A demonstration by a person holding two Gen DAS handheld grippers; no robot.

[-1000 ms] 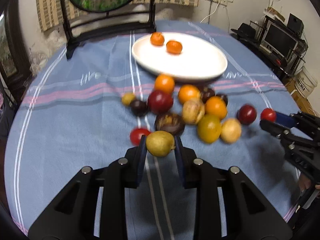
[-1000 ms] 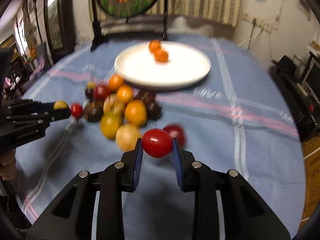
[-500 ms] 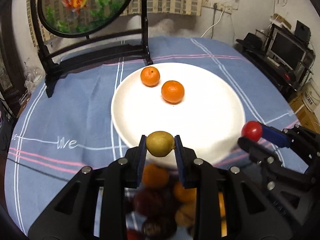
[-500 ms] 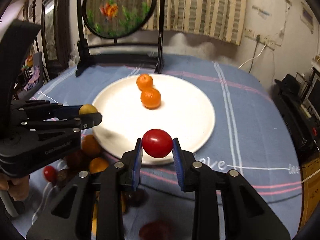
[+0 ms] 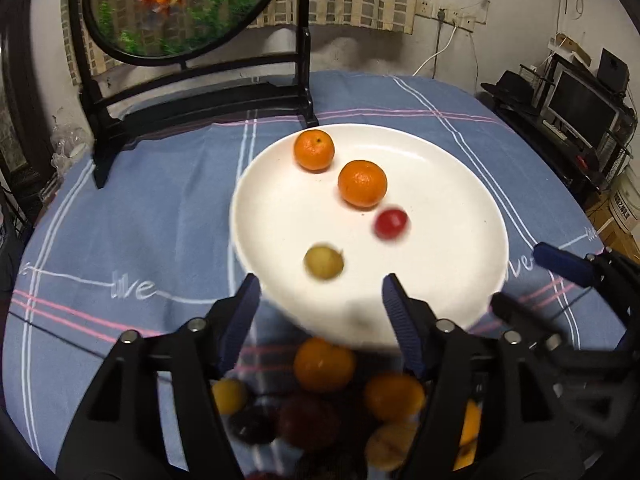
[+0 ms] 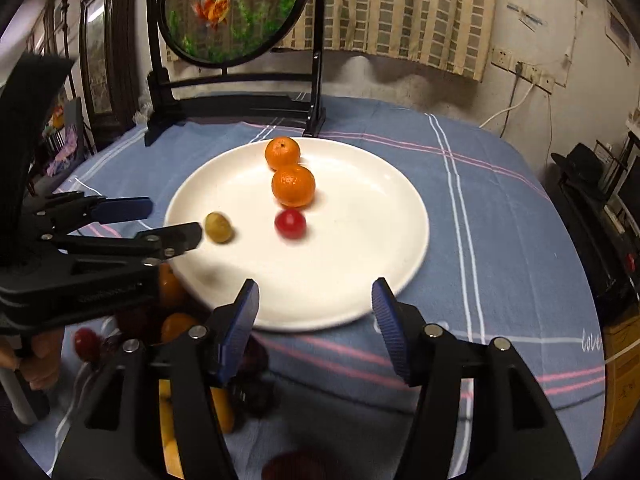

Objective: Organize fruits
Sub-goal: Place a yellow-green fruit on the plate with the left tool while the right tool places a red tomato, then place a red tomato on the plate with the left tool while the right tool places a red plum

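Observation:
A white plate on the blue cloth holds two oranges, a yellow-green fruit and a small red fruit; these last two look blurred. My left gripper is open and empty at the plate's near rim; it also shows in the right wrist view. My right gripper is open and empty at the near rim, and shows in the left wrist view.
A pile of several loose fruits, orange, yellow and dark red, lies on the cloth under both grippers. A dark wooden stand with a round goldfish screen stands behind the plate. The table edge falls off at right.
Both grippers opened and let go of their fruits. The yellow-green fruit and the red fruit now lie on the plate, blurred as if still rolling.

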